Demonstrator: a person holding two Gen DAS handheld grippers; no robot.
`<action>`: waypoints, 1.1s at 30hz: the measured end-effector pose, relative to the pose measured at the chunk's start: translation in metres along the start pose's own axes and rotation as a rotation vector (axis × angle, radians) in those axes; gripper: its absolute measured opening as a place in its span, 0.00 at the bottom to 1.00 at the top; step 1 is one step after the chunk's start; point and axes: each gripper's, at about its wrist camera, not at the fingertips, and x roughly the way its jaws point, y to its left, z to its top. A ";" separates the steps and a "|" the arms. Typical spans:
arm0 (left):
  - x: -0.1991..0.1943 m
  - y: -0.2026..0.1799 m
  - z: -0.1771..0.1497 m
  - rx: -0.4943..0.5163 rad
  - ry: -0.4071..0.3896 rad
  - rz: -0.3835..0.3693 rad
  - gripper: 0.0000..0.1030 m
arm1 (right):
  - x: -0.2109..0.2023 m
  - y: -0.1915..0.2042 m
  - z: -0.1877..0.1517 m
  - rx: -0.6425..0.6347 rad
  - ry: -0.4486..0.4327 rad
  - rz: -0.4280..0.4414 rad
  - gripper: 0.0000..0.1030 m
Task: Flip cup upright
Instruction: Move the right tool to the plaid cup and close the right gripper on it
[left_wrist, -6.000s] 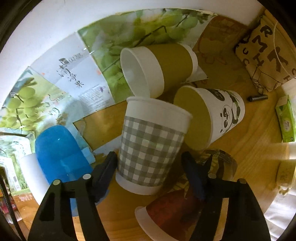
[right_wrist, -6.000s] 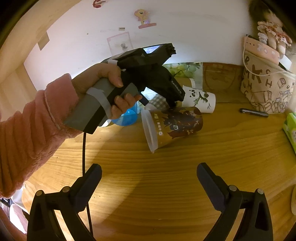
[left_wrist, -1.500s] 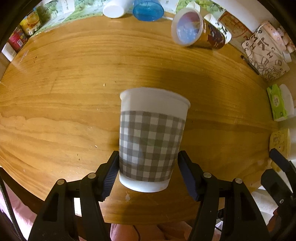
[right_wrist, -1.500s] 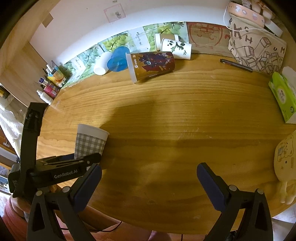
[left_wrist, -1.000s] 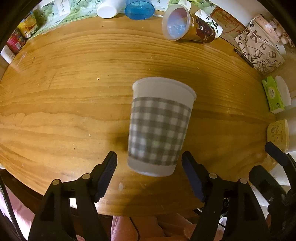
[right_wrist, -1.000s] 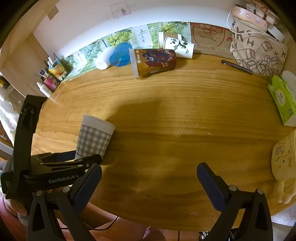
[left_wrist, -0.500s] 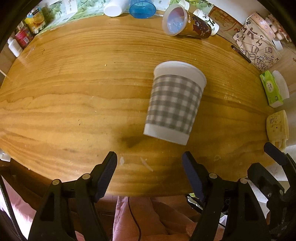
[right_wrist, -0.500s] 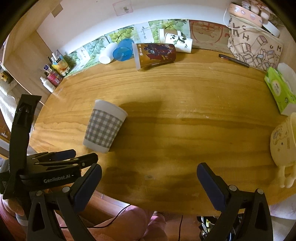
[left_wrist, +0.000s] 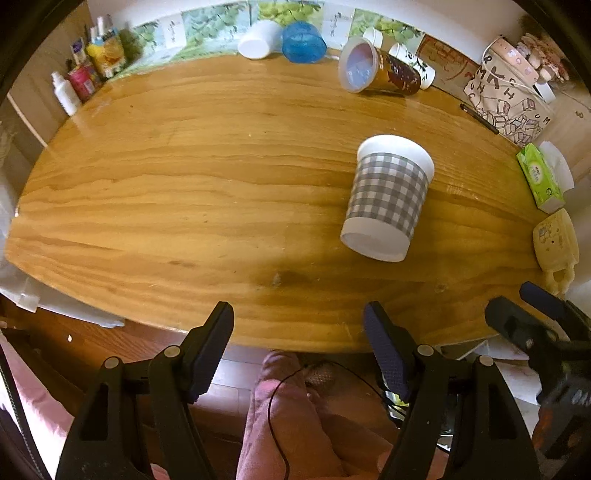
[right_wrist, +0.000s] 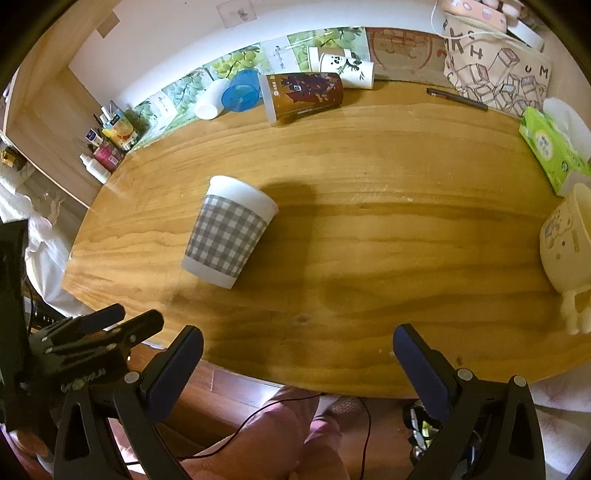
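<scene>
A grey-and-white checked paper cup stands upright on the wooden table; it also shows in the right wrist view. My left gripper is open and empty, pulled back past the table's near edge, well short of the cup. My right gripper is open and empty, also back at the near edge, right of the cup. The left gripper shows at the lower left of the right wrist view.
A brown printed cup lies on its side at the back, with a panda cup, a blue cup and a white cup. A pen, patterned bag, green tissue pack and yellow mug are at right. Bottles stand back left.
The left gripper carried the checked cup to the table's front, set it down upright and opened. Both grippers have drawn back toward the near edge, away from the cup.
</scene>
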 end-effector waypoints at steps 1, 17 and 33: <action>-0.004 0.001 -0.004 0.002 -0.017 0.003 0.74 | 0.001 0.000 0.000 0.002 0.002 0.004 1.00; -0.066 0.033 -0.023 0.080 -0.294 -0.022 0.74 | 0.012 0.030 0.004 0.023 -0.025 0.053 1.00; -0.110 0.073 0.002 0.240 -0.464 -0.070 0.74 | 0.024 0.080 0.030 0.105 -0.133 0.054 1.00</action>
